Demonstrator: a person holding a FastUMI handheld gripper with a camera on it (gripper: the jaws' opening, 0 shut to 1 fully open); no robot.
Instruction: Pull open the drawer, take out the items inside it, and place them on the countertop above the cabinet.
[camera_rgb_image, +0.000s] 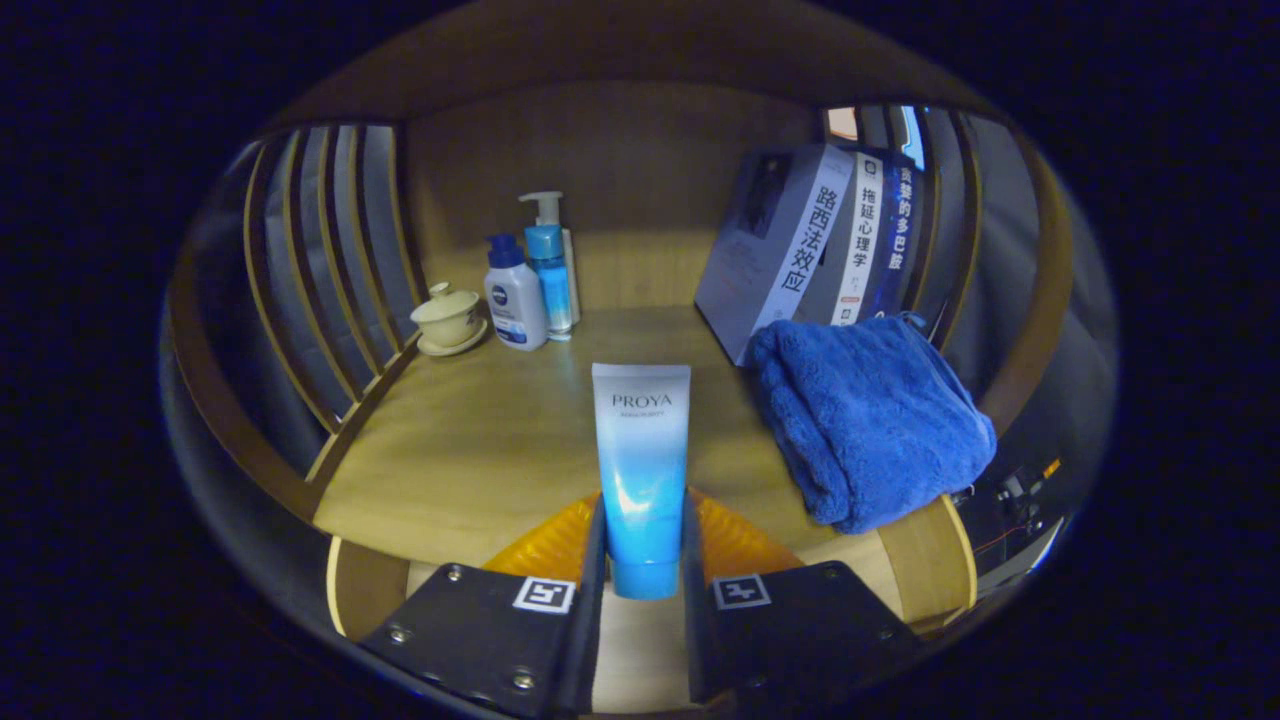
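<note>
Blue-and-white tube (641, 470), cap end down, clamped on both sides between your gripper (645, 545) fingers, held over the wooden countertop (470, 450). At 2 o'clock of it a folded blue towel (865, 420) lies near, books (800, 250) leaning beyond; at 10 o'clock, well apart, bottles (530, 285) and a lidded cup (447, 318). Risk, as I judge it: the tube stands on a narrow cap, so if you release it tilted it may topple toward the towel.

The gripper (643, 520) points forward and level, its jaws drawn in close and parallel, one finger (560, 545) on each side pressing against the lower body of an upright tube (641, 470) clamped between them, cap end down.
</note>
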